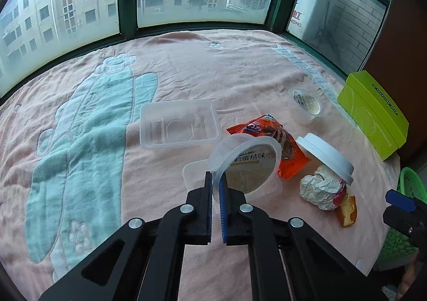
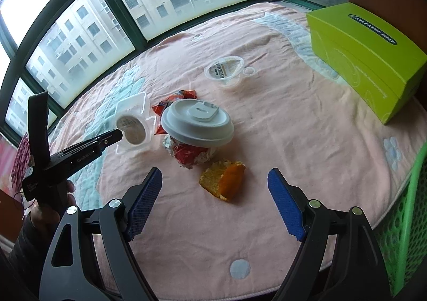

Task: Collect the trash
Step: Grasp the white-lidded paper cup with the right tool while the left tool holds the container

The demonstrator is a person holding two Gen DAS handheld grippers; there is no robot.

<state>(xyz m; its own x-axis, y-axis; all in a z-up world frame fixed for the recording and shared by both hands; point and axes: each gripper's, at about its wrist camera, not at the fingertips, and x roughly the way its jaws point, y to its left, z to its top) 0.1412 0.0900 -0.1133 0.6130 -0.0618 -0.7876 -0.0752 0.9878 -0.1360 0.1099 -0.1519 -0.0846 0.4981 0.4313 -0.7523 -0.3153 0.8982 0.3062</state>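
Observation:
My left gripper (image 1: 216,177) is shut on the rim of a clear plastic cup with a printed seal (image 1: 246,162) and holds it tilted above a clear lid (image 1: 194,171); the cup also shows in the right wrist view (image 2: 132,129). My right gripper (image 2: 214,181) is open and empty, just short of a piece of orange peel (image 2: 224,181). Beside the peel lie a crumpled foil wrapper (image 2: 189,154), a white cup lid (image 2: 197,123), an orange snack bag (image 1: 280,141) and a second sealed cup (image 2: 224,71).
A clear plastic tray (image 1: 178,123) lies on the pink blanket (image 1: 186,66). A lime-green box (image 2: 368,58) stands at the right. A green mesh basket (image 2: 405,221) sits off the right edge. Windows run along the back.

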